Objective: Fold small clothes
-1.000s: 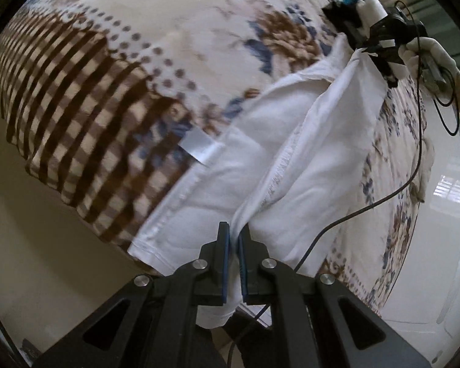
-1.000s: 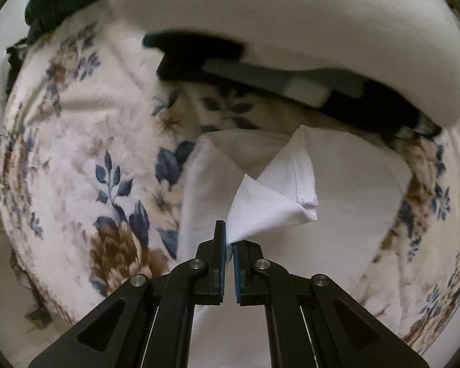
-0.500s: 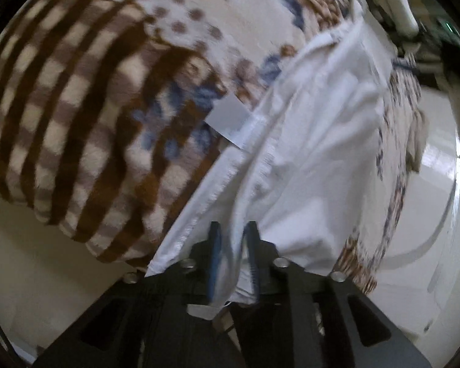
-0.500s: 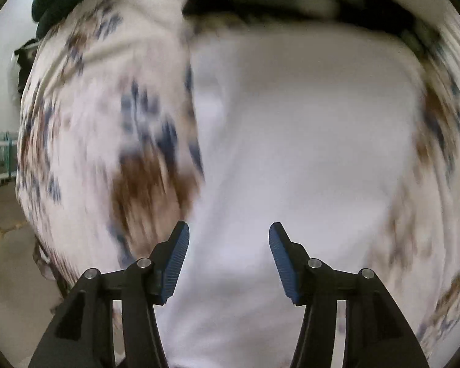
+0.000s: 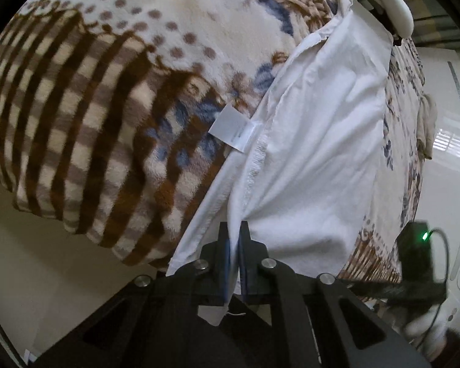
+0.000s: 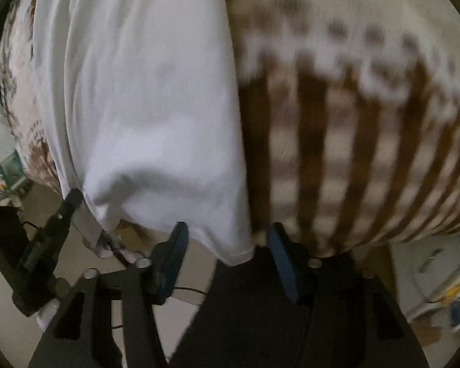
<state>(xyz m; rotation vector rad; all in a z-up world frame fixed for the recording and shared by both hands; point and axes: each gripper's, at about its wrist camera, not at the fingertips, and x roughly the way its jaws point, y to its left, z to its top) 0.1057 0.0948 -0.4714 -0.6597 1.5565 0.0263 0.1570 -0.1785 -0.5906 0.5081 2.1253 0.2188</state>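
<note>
The left gripper [image 5: 234,245] stays clenched on a bunched hem fold of the white garment [image 5: 316,141], as it was 1 second ago, pinning that end at the near edge of the bed. The right gripper [image 6: 227,245] is what has changed: 1 second ago it pinched a folded corner at the garment's far end, half a second ago its jaws were already released, and now it hangs spread wide at the bed's near edge, with the garment's loose lower corner [image 6: 239,253] lying between the 2 fingers but not gripped. My reading is that 1 fold has been laid down and the right hand is lining up on this corner for the next one, so the task is partway along.

The garment lies lengthwise on the floral and brown-striped blanket [image 5: 86,116], running from the near edge toward the far side. It looks thin, soft and creased, with a stitched seam along its left side and a small white care label [image 5: 234,128] sticking out onto the blanket. Its near end droops slightly over the bed's edge.
</note>
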